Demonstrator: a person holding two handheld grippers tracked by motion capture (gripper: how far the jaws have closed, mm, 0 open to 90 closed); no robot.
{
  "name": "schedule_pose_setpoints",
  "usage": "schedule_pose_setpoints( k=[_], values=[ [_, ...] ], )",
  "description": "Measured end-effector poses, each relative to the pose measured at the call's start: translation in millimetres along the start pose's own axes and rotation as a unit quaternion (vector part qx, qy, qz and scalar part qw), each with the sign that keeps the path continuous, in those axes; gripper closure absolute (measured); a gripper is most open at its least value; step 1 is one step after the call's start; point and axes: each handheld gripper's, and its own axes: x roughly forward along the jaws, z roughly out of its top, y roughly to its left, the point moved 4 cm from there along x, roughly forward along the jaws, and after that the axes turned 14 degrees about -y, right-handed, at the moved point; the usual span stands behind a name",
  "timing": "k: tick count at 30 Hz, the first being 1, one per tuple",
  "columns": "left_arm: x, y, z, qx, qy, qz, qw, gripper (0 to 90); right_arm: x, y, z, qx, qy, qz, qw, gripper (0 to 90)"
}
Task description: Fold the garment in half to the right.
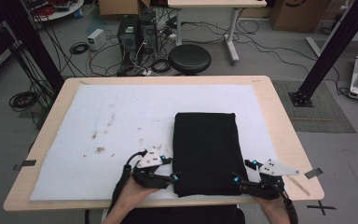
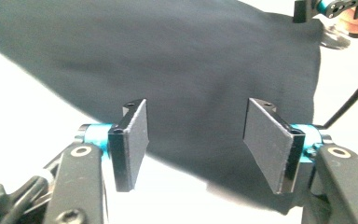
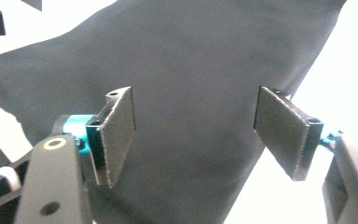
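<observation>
A black cloth (image 1: 206, 152) lies folded into a neat upright rectangle on the white mat (image 1: 121, 126), right of centre on the table (image 1: 279, 130), its near edge close to the table's front. The left gripper (image 1: 171, 169) sits just beside the cloth's near-left corner, the right gripper (image 1: 235, 179) at its near-right corner, both low over the mat. In the left gripper view the jaws stand wide w/ the cloth (image 2: 177, 74) lying flat beyond and between them, pads clear of the fabric; nothing pinched. Same in the right gripper view: jaws spread wide, cloth (image 3: 191, 93) under and ahead, no fabric gripped. Judging by this, the folding looks mostly done, maybe fully: edges are straight, corners squared, no loose flaps visible from above, and both grippers have let go. What's left, if anything, is prob. one more fold across the short way or just pulling the hands back; can't tell which from the pics. The mat shows some brownish stains (image 1: 98, 149) left of the cloth, well apart from it. As for writing: no label or brand readable on the cloth, grippers or mat. Cardboard boxes (image 1: 298, 14) stand on the floor beyond the table; any print on them is too small to read. A round black stool (image 1: 189, 59) and PC towers (image 1: 137, 30) sit behind the table amid cables, no legible marks.
</observation>
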Motion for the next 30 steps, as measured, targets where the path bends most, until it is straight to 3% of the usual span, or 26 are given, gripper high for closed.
schedule_pose_setpoints(
  k=[3, 4, 5, 6, 7, 10, 11, 12, 13, 17, 19, 20, 22, 23, 24, 25, 26, 27, 29, 30],
  values=[
    [-21.1, 23.2, 2.0, 0.01, -0.018, 0.037, 0.9991, 32.1, 4.4, -12.7, 2.7, 0.003, -0.004, -0.029, 0.9996, 21.4],
    [-21.1, 23.2, 2.0, 0.01, -0.018, 0.037, 0.9991, 30.6, 4.4, -12.7, 2.7, 0.003, -0.004, -0.029, 0.9996, 21.4],
    [-35.4, 38.2, 1.6, 0.017, -0.027, 0.069, 0.9971, 29.8, 6.0, -20.8, 3.0, 0.01, -0.005, -0.05, 0.9987, 21.4],
    [-35.4, 38.2, 1.6, 0.017, -0.027, 0.069, 0.9971, 29.5, 6.0, -20.8, 3.0, 0.01, -0.005, -0.05, 0.9987, 21.4],
    [-49.6, 53.0, -0.1, 0.009, -0.04, 0.092, 0.9949, 28.9, 5.7, -29.8, 3.3, 0.015, -0.009, -0.071, 0.9974, 21.4],
    [-56.9, 60.8, -1.5, 0.005, -0.042, 0.102, 0.9939, 28.5, 5.3, -32.5, 3.4, 0.016, -0.011, -0.074, 0.9971, 21.4],
    [-72.9, 76.8, -5.4, -0.009, -0.049, 0.128, 0.9905, 28.5, 4.4, -35.8, 3.6, 0.018, -0.014, -0.078, 0.9967, 21.4],
    [-72.9, 76.8, -5.4, -0.009, -0.049, 0.128, 0.9905, 28.5, 4.4, -35.8, 3.6, 0.018, -0.014, -0.078, 0.9967, 21.4],
    [-87.6, 90.2, -8.6, -0.017, -0.059, 0.149, 0.9869, 28.5, 1.1, -41.8, 3.5, 0.024, -0.019, -0.089, 0.9956, 21.3],
    [-116.3, 110.5, -12.8, -0.029, -0.071, 0.183, 0.9801, 28.5, -6.0, -50.8, 3.6, 0.026, -0.031, -0.102, 0.994, 21.3],
    [-116.3, 110.5, -12.8, -0.029, -0.071, 0.183, 0.9801, 28.5, -6.5, -52.1, 4.5, 0.029, -0.033, -0.104, 0.9936, 21.3],
    [-136.0, 122.1, -18.0, -0.029, -0.075, 0.205, 0.9755, 28.5, -6.5, -52.1, 4.5, 0.029, -0.033, -0.104, 0.9936, 21.3],
    [-149.2, 129.1, -22.3, -0.028, -0.075, 0.217, 0.9728, 28.5, -2.1, -53.8, 10.8, 0.031, -0.041, -0.103, 0.9933, 21.3],
    [-149.2, 129.1, -22.3, -0.028, -0.075, 0.217, 0.9728, 28.5, -2.1, -53.8, 10.8, 0.031, -0.041, -0.103, 0.9933, 21.3],
    [-166.2, 135.9, -25.9, -0.033, -0.084, 0.237, 0.9673, 28.5, 4.2, -53.8, 18.7, 0.026, -0.044, -0.105, 0.9932, 21.3],
    [-170.9, 137.5, -26.6, -0.036, -0.09, 0.243, 0.9652, 28.5, 5.7, -53.8, 21.0, 0.026, -0.045, -0.104, 0.9932, 21.4],
    [-170.9, 137.5, -26.6, -0.036, -0.09, 0.243, 0.9652, 28.5, 5.7, -53.8, 21.0, 0.026, -0.045, -0.104, 0.9932, 21.4],
    [-186.1, 141.0, -29.5, -0.044, -0.102, 0.26, 0.9592, 28.5, 9.8, -53.1, 26.7, 0.026, -0.054, -0.109, 0.9923, 21.4],
    [-194.6, 142.5, -32.4, -0.046, -0.105, 0.267, 0.9568, 28.5, 12.4, -53.2, 27.3, 0.021, -0.051, -0.11, 0.9924, 21.3],
    [-194.6, 142.5, -32.4, -0.046, -0.105, 0.267, 0.9568, 28.5, 12.4, -53.2, 27.3, 0.021, -0.051, -0.11, 0.9924, 21.3]
  ],
)
